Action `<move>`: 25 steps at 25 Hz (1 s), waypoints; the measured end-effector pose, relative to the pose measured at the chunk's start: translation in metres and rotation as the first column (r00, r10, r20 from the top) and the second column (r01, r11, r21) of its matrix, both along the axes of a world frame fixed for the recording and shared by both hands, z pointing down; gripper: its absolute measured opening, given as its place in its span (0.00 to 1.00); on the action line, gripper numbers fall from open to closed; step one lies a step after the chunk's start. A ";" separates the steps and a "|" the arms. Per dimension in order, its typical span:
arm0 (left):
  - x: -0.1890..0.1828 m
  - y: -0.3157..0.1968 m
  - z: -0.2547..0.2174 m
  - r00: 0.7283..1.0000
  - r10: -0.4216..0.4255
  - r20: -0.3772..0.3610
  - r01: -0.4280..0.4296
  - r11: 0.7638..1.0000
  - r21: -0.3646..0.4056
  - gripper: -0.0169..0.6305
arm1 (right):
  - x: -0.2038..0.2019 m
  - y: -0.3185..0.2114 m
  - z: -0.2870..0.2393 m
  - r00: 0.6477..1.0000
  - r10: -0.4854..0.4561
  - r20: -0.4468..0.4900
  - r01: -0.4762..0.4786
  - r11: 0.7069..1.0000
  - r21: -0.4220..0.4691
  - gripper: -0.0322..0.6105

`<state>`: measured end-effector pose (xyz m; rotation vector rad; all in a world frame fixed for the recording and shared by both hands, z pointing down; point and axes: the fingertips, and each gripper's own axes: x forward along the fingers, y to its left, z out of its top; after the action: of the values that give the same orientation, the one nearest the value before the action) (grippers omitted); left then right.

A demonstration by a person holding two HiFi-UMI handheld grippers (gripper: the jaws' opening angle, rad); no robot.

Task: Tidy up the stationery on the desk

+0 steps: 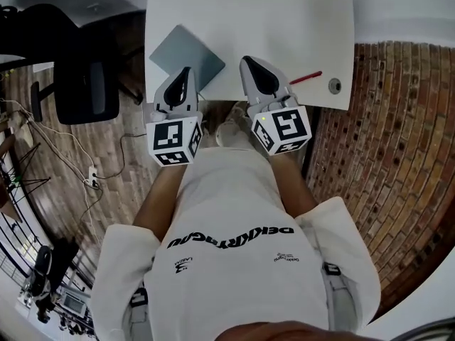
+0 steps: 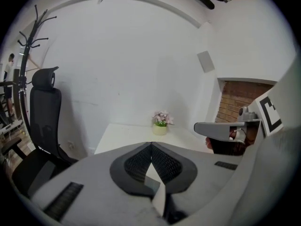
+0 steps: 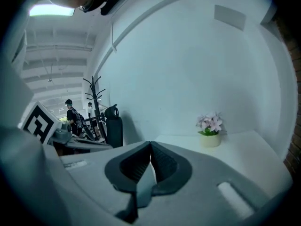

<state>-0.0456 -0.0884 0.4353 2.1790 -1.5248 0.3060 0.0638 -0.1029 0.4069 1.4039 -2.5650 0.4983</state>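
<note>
Both tongs are hovering closed & empty at the bench [image 1: 284,20] near edge: left tongs [image 1: 186,73] over a grey notebook [image 1: 178,48], right tongs [image 1: 250,64] near the red pen [image 1: 306,77]. Risk: pen & small round item [image 1: 334,86] are lying close to the edge, so a clumsy nudge could be knocking them off. Shirt print is showing upside down, illegible.

White desk [image 1: 284,27], grey notebook [image 1: 186,55] near-left, red pen [image 1: 306,77] and small round object [image 1: 334,85] near-right, flower pot [image 2: 160,124] at back edge.

The person wears a white short-sleeved T-shirt [image 1: 234,212] with black lettering across the front; the grey left gripper [image 1: 187,71] and right gripper [image 1: 245,61] each carry a black-and-white marker cube [image 1: 174,141].
</note>
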 end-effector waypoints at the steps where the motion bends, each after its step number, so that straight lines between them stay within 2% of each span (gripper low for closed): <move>1: -0.004 -0.002 0.006 1.000 -0.013 -0.002 0.013 1.000 -0.011 0.02 | -0.004 -0.002 0.009 1.000 -0.014 -0.004 0.014 1.000 -0.017 0.05; 3: -0.011 -0.006 0.017 0.999 -0.040 -0.017 0.039 0.999 -0.025 0.02 | -0.012 -0.006 0.026 0.999 -0.044 -0.009 0.044 0.998 -0.049 0.05; 6: -0.025 -0.012 0.034 0.995 -0.089 -0.050 0.086 0.995 -0.055 0.04 | -0.027 -0.015 0.050 0.996 -0.089 -0.030 0.086 0.993 -0.084 0.11; 9: -0.041 -0.016 0.056 0.991 -0.128 -0.049 0.122 0.987 -0.099 0.09 | -0.040 -0.025 0.071 0.992 -0.116 -0.044 0.110 0.988 -0.111 0.13; 15: -0.063 -0.017 0.103 0.976 -0.212 -0.051 0.197 0.957 -0.215 0.16 | -0.059 -0.040 0.111 0.985 -0.169 -0.044 0.159 0.972 -0.175 0.17; 19: -0.077 -0.015 0.136 0.954 -0.296 -0.052 0.269 0.916 -0.297 0.16 | -0.070 -0.049 0.144 0.978 -0.198 -0.069 0.178 0.958 -0.227 0.20; 22: -0.086 -0.012 0.163 0.922 -0.379 -0.073 0.327 0.868 -0.374 0.16 | -0.077 -0.054 0.168 0.970 -0.226 -0.093 0.194 0.943 -0.270 0.21; 25: -0.094 -0.007 0.189 0.895 -0.441 -0.060 0.375 0.820 -0.433 0.18 | -0.085 -0.058 0.189 0.958 -0.260 -0.120 0.212 0.924 -0.317 0.21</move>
<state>-0.1395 -0.0955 0.6243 1.4681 -1.6186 0.2724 -0.0209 -0.1607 0.5963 0.9738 -2.3637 0.6724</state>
